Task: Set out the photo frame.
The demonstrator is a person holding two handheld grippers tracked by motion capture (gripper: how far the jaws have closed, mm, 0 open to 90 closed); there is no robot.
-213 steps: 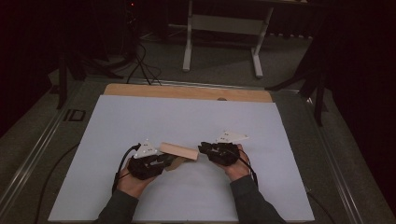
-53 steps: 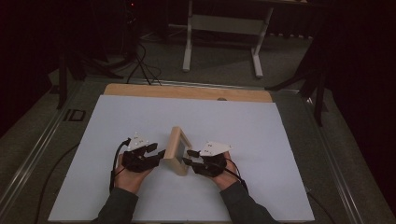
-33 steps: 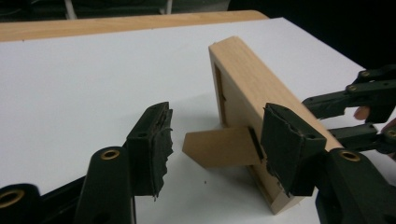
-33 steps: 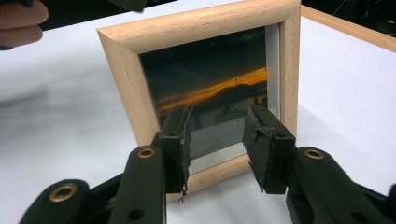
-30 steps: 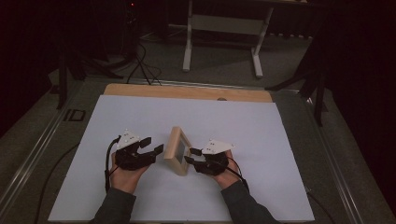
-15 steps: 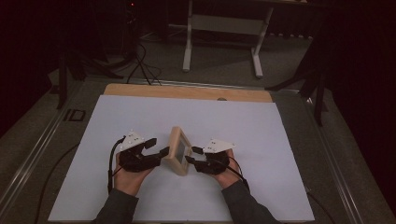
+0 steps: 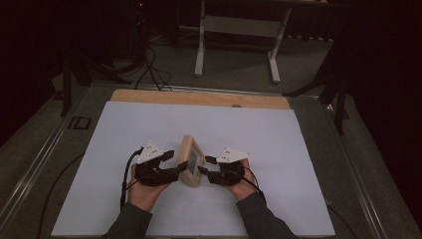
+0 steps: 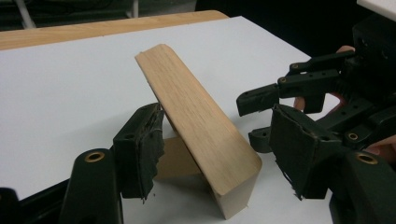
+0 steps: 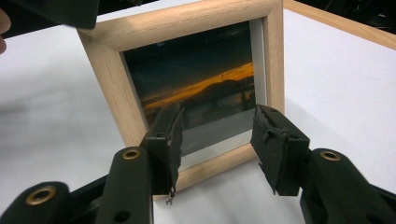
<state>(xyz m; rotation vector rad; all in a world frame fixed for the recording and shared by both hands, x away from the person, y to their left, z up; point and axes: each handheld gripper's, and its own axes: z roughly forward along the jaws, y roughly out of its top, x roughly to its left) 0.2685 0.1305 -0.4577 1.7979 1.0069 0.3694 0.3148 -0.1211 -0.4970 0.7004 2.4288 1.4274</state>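
Note:
A small light-wood picture frame [image 7: 190, 160] stands upright on the white sheet [image 7: 149, 124], leaning on its back stand. My left gripper [image 7: 174, 165] is at its back, and my right gripper [image 7: 205, 166] faces its glass. In the left gripper view the frame's side edge [image 8: 196, 121] lies between my left gripper's [image 8: 219, 154] jaws, which have just been opening; the pads do not press on it. In the right gripper view the right gripper [image 9: 219, 140] has also just been opening, with nothing between its jaws and the frame [image 9: 112, 88] close behind them.
The white sheet covers a wooden board, whose bare strip [image 7: 199, 98] shows along the far side. A metal rail [image 7: 35, 164] runs along the left. Beyond the board, a white stand [image 7: 239, 25] and cables [image 7: 149, 64] sit on the dark floor.
The frame first lay flat, held between both grippers, and now stands on edge. Over the last second my left gripper slid slightly right to the frame, and both pairs of jaws widened.

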